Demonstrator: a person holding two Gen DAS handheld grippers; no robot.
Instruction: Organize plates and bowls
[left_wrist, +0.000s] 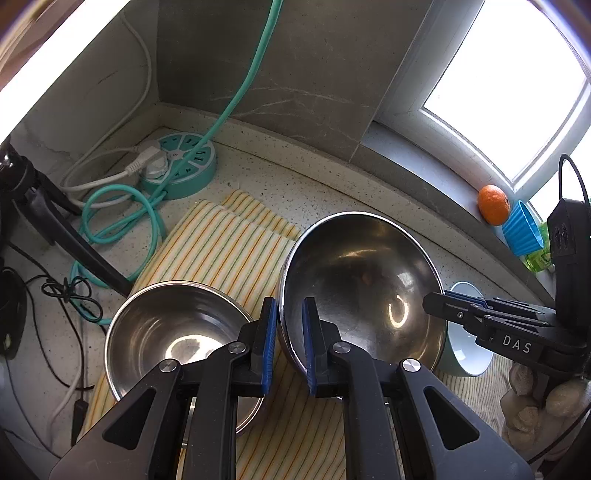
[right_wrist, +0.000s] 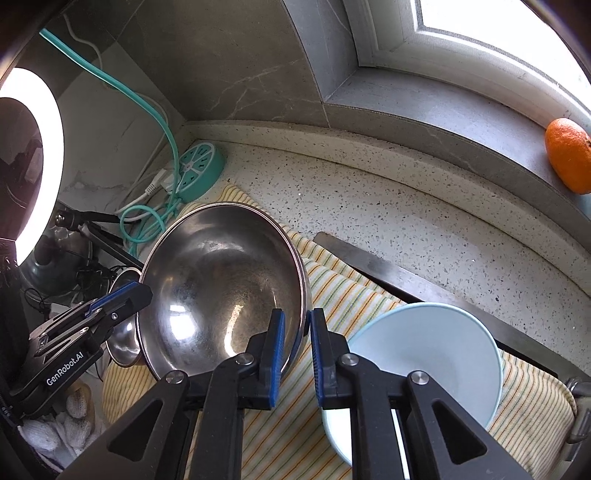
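Note:
A large steel bowl (left_wrist: 362, 280) (right_wrist: 221, 280) hangs tilted over a yellow striped cloth (left_wrist: 229, 251) (right_wrist: 343, 295). My left gripper (left_wrist: 289, 343) (right_wrist: 138, 290) is shut on its left rim. Across the bowl, my right gripper (right_wrist: 297, 350) (left_wrist: 439, 299) is shut on the opposite rim, the rim edge running between its blue pads. A smaller steel bowl (left_wrist: 166, 332) (right_wrist: 123, 343) sits on the cloth to the left. Just right of the big bowl, a light blue bowl (right_wrist: 436, 343) (left_wrist: 471, 347) leans on the cloth.
A round teal power strip (left_wrist: 184, 162) with looped teal cable lies in the back left corner. A black tripod leg (left_wrist: 74, 240) and a ring light (right_wrist: 40, 147) stand left. An orange (right_wrist: 569, 155) and a blue cup (left_wrist: 522, 229) rest on the window sill. A metal sink edge (right_wrist: 388, 273) runs right.

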